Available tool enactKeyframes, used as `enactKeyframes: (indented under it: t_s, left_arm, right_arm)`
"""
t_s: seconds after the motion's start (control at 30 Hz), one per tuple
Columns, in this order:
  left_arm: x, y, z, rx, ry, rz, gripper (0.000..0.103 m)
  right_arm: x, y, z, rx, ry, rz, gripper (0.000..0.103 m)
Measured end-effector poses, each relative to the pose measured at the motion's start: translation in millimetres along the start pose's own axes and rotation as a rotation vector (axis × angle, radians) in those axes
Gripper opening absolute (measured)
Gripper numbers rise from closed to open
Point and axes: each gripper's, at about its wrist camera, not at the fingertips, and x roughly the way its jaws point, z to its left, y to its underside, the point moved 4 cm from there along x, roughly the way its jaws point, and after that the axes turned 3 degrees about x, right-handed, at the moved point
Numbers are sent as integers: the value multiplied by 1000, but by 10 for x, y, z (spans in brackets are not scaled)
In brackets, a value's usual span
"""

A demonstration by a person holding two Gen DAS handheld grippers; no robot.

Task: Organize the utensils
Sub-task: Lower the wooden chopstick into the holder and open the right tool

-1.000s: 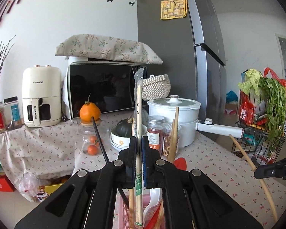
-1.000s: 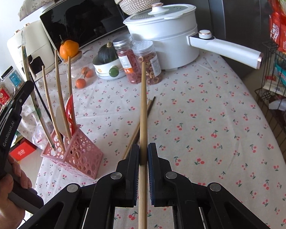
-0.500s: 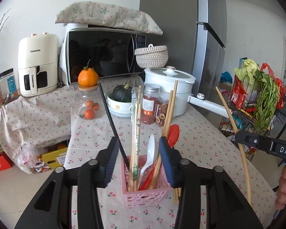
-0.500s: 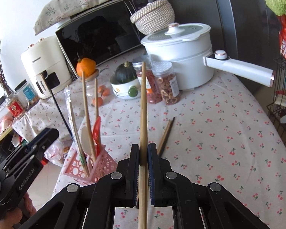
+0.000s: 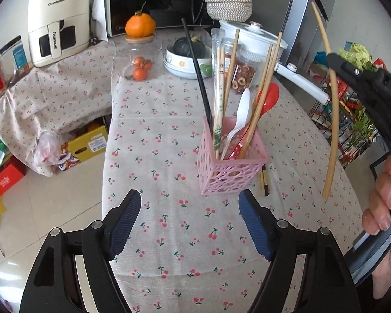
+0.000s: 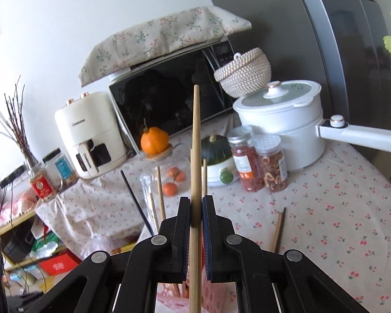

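Pink plastic, full of holes: the utensil basket (image 5: 230, 165) stands on the cherry-print tablecloth (image 5: 169, 229) ahead of my left gripper (image 5: 189, 225), whose jaws are spread wide and hold nothing. It already carries chopsticks, a white spoon (image 5: 241, 120) and a red spoon (image 5: 267, 101). To its right, my right gripper (image 6: 195, 220) is clamped on a pale wooden chopstick (image 5: 331, 120), held nearly upright. I'd centre its lower tip over the basket mouth before lowering. Two more chopsticks (image 5: 263, 180) lie beside the basket.
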Motion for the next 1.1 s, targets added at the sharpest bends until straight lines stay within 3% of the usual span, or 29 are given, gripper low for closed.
enactKeyframes:
  t_s: [0.1, 0.27, 0.6, 0.73, 0.93, 1.1]
  left_arm:
    - [88, 27, 143, -5, -3, 48, 80]
    - [116, 13, 320, 8, -46, 54, 80]
    - [325, -14, 432, -1, -38, 107, 80]
    - [374, -34, 419, -3, -37, 116, 80]
    - [356, -42, 364, 2, -30, 111, 80]
    - [326, -47, 292, -4, -3, 108, 80]
  right_arm:
    - [62, -58, 85, 40, 18, -100, 7]
    - [165, -59, 240, 32, 63, -262, 7]
    - [420, 245, 355, -56, 209, -411, 7]
    - [477, 395, 339, -78, 243, -416, 8]
    - [467, 490, 255, -38, 226, -373, 11]
    - [336, 369, 140, -17, 229, -343, 23]
